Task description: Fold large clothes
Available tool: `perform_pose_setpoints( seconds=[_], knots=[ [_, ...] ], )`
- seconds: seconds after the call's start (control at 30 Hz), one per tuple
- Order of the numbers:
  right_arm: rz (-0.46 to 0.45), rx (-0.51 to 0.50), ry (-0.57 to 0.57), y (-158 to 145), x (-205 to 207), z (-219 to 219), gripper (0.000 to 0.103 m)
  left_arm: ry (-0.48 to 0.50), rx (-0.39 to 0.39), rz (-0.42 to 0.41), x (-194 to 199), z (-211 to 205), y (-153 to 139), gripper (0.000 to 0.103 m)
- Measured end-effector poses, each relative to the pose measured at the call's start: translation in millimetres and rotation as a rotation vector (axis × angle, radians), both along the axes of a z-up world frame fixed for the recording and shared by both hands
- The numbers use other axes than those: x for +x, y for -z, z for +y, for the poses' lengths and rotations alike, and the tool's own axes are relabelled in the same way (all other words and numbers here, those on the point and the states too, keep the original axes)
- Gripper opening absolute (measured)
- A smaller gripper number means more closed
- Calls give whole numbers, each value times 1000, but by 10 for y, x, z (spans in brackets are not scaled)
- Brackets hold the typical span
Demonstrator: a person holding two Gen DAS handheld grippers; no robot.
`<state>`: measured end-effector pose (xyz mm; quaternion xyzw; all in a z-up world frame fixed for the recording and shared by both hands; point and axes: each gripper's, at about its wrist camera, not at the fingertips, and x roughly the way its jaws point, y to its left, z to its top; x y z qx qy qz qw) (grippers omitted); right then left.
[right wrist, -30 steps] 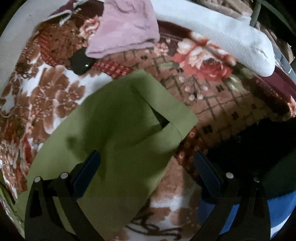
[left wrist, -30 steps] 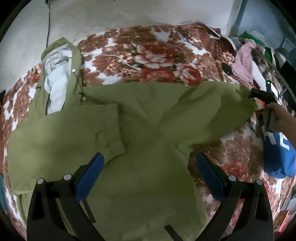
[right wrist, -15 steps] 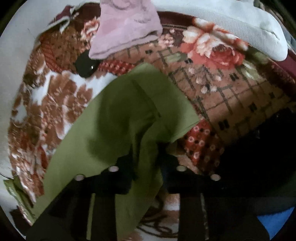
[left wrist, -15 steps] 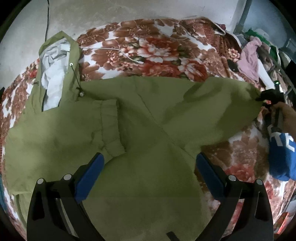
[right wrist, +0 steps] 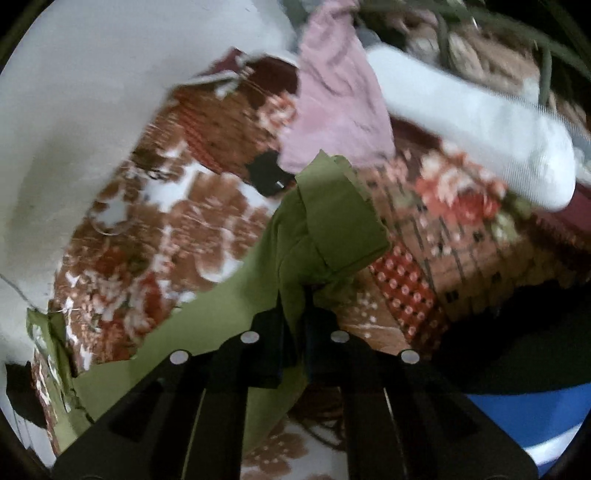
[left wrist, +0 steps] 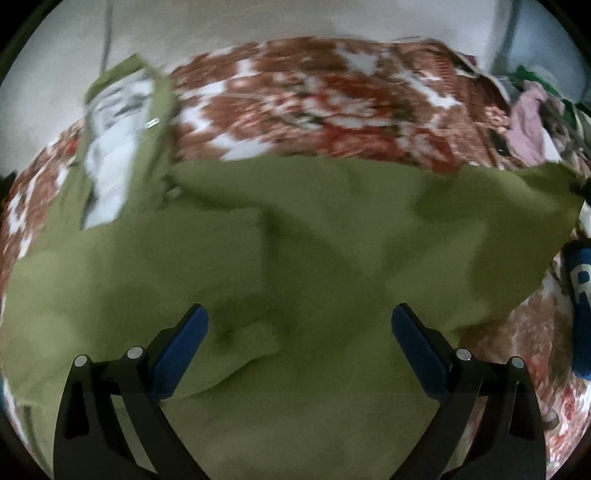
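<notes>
A large olive-green hooded jacket [left wrist: 295,251] lies spread on a floral bedspread [left wrist: 314,110], its grey-lined hood [left wrist: 110,140] at the far left. My left gripper [left wrist: 299,325] is open and empty, hovering over the jacket's body. My right gripper [right wrist: 295,295] is shut on the green sleeve cuff [right wrist: 332,218] and holds it lifted off the bed. In the left wrist view the sleeve end [left wrist: 546,192] is stretched out to the far right.
A pink cloth [right wrist: 340,103], a white pillow [right wrist: 480,122] and a small black object [right wrist: 267,173] lie beyond the cuff. A blue garment [right wrist: 528,417] lies at the lower right. A pale wall [left wrist: 258,22] runs behind the bed.
My right gripper has shut on the sleeve cuff and lifted it. The left gripper moved forward, lower over the jacket, still open.
</notes>
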<state>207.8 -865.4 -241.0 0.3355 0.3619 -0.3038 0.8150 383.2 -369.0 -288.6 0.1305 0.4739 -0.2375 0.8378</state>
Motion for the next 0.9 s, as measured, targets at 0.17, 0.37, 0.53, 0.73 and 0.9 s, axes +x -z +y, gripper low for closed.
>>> perform_pose_setpoints(
  seconds=[0.17,0.37,0.53,0.73,0.9],
  knots=[
    [-119,-108,-110,-670,84,421,8,27,-26,43,-12,-408,397,98],
    [-241,-123,-232,-1222,183,968,8,1,13,107,-24,-470,862,98],
    [-313,-132,-388,-1610,436,1704,7,-2,18,34,-97,-504,936,99],
    [-374,-82,-507,-1972,831,2617,7,-2,-35,9,-68,-448,918,99],
    [-404,-67,-642,-2257,1215,3354,7,4,-29,10,-74,-467,917,98]
  ],
)
